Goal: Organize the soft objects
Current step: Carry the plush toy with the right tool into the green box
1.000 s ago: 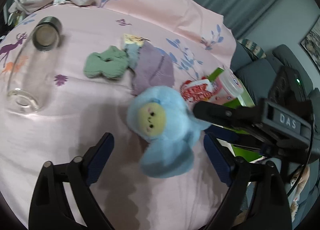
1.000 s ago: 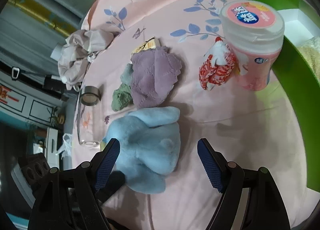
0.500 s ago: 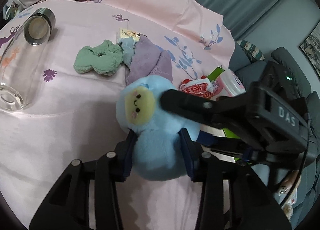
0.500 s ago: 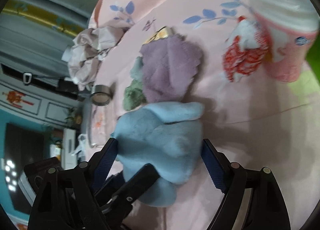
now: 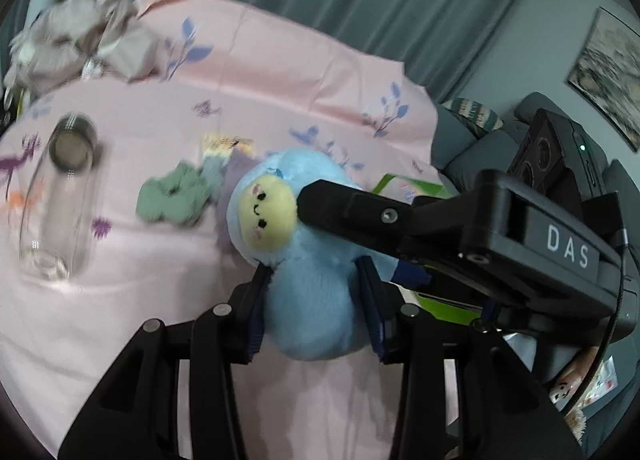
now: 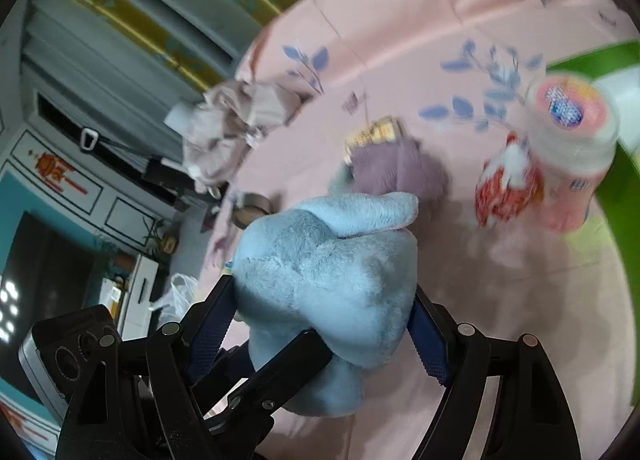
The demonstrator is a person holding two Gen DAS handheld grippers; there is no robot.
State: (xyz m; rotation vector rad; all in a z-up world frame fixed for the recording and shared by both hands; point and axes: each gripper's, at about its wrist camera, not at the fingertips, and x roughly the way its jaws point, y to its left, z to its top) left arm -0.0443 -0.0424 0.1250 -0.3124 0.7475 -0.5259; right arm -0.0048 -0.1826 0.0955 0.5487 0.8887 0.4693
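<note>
A blue plush toy [image 5: 304, 292] with a pale yellow face is held above the pink sheet [image 5: 280, 72]. My left gripper [image 5: 316, 300] is shut on its body, a blue pad pressing each side. In the right wrist view the toy's back [image 6: 328, 284] fills the gap of my right gripper [image 6: 324, 300], whose jaws are closing slightly and whose pads touch both sides of the head. One right finger [image 5: 360, 212] lies across the head beside the face. On the sheet lie a green scrunchie [image 5: 172, 200] and a purple cloth [image 6: 400, 176].
A glass bottle [image 5: 56, 196] lies at the left. Crumpled beige fabric [image 5: 80, 44] sits at the far edge. A pink jar [image 6: 572, 148] and a red-and-white packet [image 6: 504, 188] stand beside a green box [image 6: 616, 188] on the right. Curtains hang behind the bed.
My left jaws closed onto the plush toy, the right jaws came around its head, and both grippers have lifted it off the sheet.
</note>
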